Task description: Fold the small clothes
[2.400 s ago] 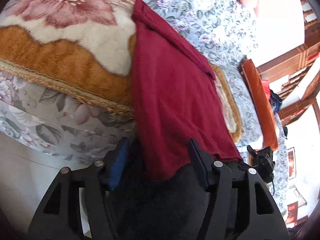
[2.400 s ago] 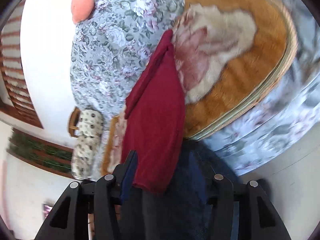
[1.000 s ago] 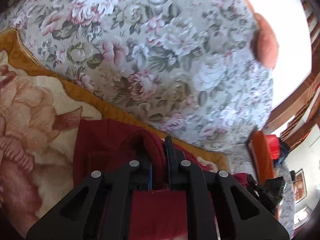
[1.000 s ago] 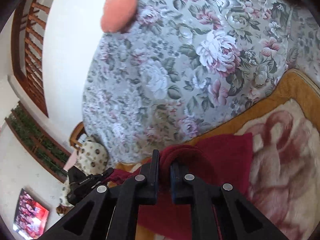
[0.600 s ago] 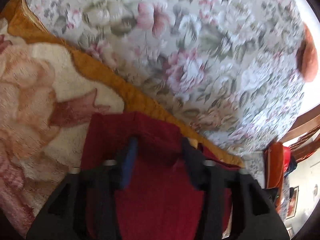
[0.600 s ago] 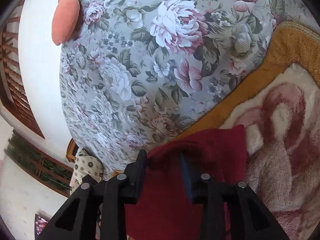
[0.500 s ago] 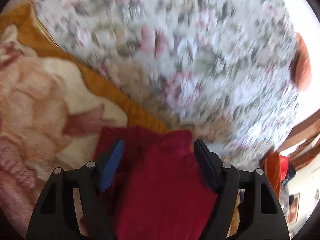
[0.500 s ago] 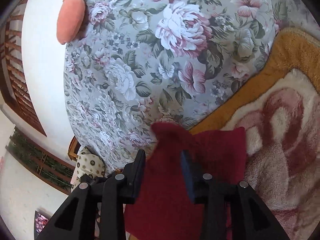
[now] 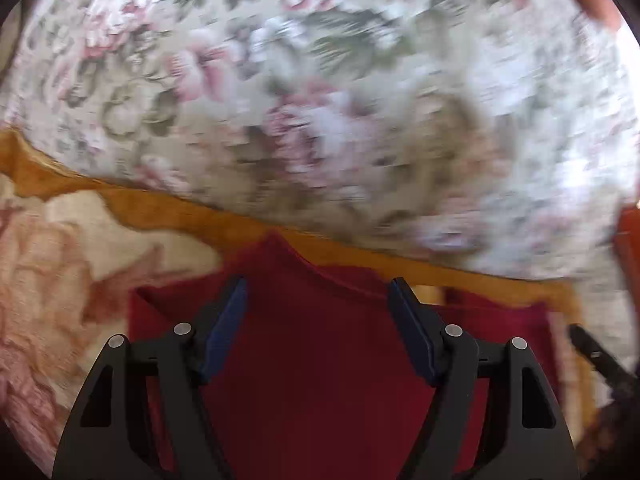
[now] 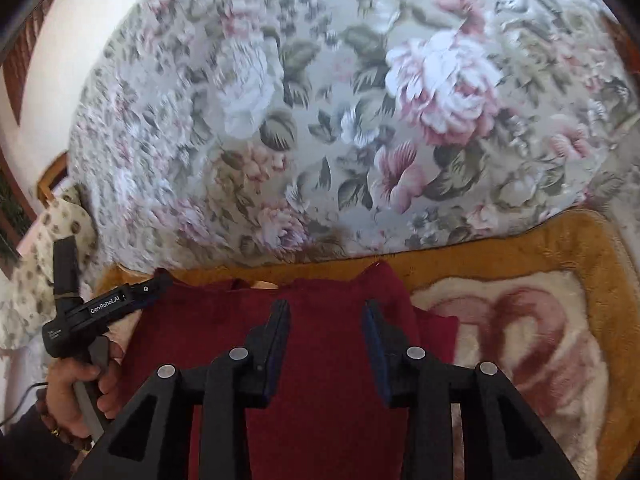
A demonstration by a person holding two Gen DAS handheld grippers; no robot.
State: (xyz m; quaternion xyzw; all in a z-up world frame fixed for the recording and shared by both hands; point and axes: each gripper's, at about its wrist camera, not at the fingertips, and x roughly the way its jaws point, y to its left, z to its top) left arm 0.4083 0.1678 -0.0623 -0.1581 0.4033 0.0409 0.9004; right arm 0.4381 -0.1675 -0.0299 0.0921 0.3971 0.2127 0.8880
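Hovering both grippers over the red cloth rn, and neither one has hold of it. Your left gripper has its jaws spread wide, nothing between them but the fabric lying underneath. Same deal w/ your right gripper, jaws apart, a bit narrower than the left, empty.

Cloth is lying flat-ish on the blanket, the fuzzy orange-edged one w/ the cream and pink flower pattern. Its far edge sits near the blanket's orange border, right by where the floral sheet starts. That far edge isn't straight: there's a pointy peak in the middle in the left view, and a raised corner on the right end in the right view. A second layer of the same red pokes out past the top layer on the right side, so it looks doubled over.

From the right cam you can see your left hand on the gripper handle at the cloth's left edge. Left view is pretty motion-blurred, esp. the sheet.
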